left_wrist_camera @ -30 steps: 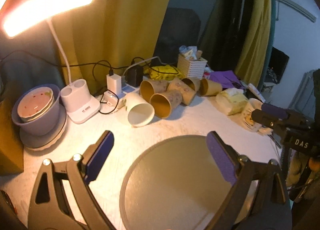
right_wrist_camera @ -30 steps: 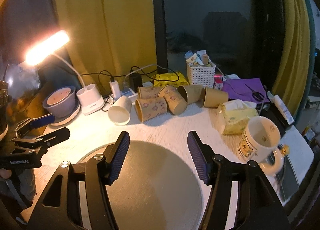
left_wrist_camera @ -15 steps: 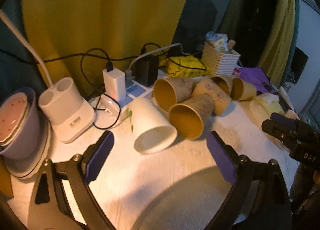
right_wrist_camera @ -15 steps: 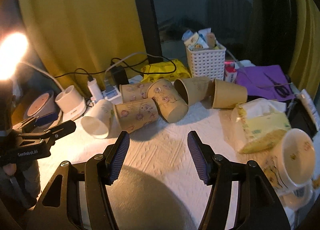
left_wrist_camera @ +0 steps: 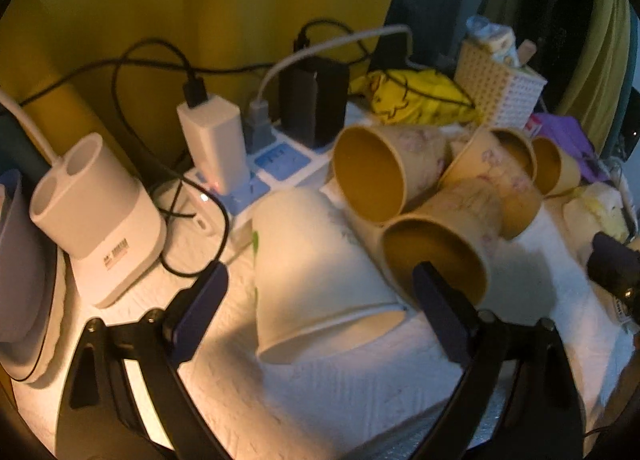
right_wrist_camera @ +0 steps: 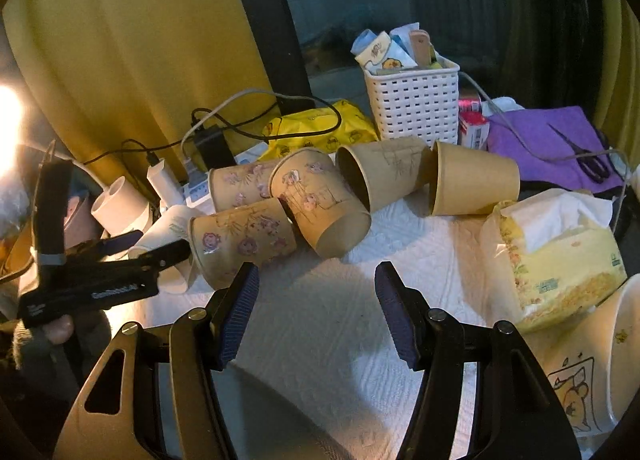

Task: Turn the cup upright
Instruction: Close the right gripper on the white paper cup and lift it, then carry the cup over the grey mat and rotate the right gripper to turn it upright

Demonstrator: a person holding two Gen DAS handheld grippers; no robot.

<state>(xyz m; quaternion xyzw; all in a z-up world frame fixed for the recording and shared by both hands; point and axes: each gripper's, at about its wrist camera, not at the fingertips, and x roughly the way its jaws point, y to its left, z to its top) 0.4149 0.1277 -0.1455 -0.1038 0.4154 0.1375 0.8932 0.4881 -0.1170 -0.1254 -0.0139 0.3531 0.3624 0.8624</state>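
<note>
Right now my left gripper (left_wrist_camera: 320,308) gapes wide around the white paper cup (left_wrist_camera: 316,264) lying on its side, not touching it. Brown flowered paper cups (left_wrist_camera: 440,256) crowd its right flank; a white power strip (left_wrist_camera: 280,163) sits behind. My right gripper (right_wrist_camera: 316,312) hovers spread, empty.

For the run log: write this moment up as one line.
step: approach | left tongs: open, straddling white paper cup lying on its side | right tongs: open, empty, short of floral paper cup | upright: none

Nothing here reads clearly. White lettering runs along the left claw (right_wrist_camera: 160,250) body, too blurred to make out, and the white charging dock (left_wrist_camera: 100,219) carries a barcode label with illegible print.
</note>
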